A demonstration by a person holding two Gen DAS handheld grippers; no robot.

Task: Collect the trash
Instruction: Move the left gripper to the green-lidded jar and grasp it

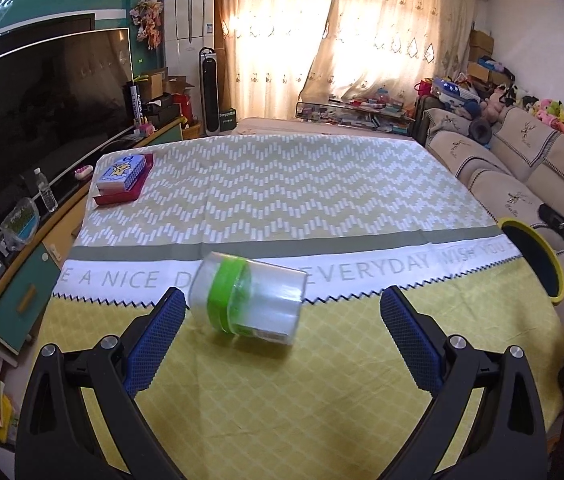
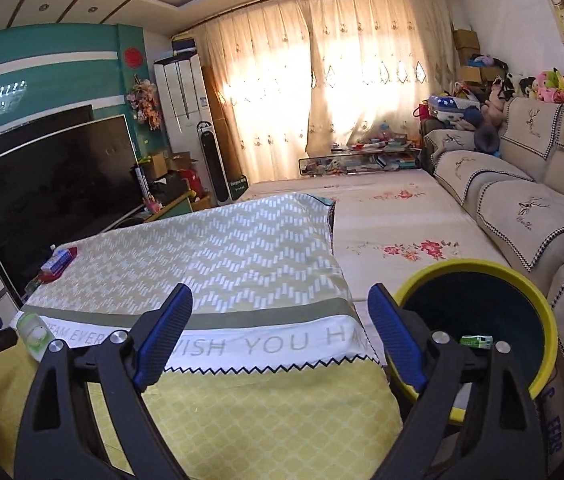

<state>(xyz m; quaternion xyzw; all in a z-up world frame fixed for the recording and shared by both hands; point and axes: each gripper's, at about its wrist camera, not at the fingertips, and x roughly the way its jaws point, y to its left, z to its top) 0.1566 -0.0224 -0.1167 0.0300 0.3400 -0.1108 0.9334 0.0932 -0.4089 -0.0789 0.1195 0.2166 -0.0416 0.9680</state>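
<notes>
My left tool (image 1: 282,304) is spread wide with nothing pinched. The clear plastic jar (image 1: 252,298) with the green band lies on its side on the desk's cloth (image 1: 282,184), near the front edge, just ahead of the blue pads. My right tool (image 2: 280,308) is also spread and empty, at the front right corner beside the yellow-rimmed bin (image 2: 544,308). A small green wrapper (image 2: 476,341) sits inside the bin.

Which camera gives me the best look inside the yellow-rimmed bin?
The right wrist view: it looks down into the yellow-rimmed bin, showing a green packet lying inside. The left wrist view catches only the bin's rim edge-on at the frame's right, contents hidden.
</notes>
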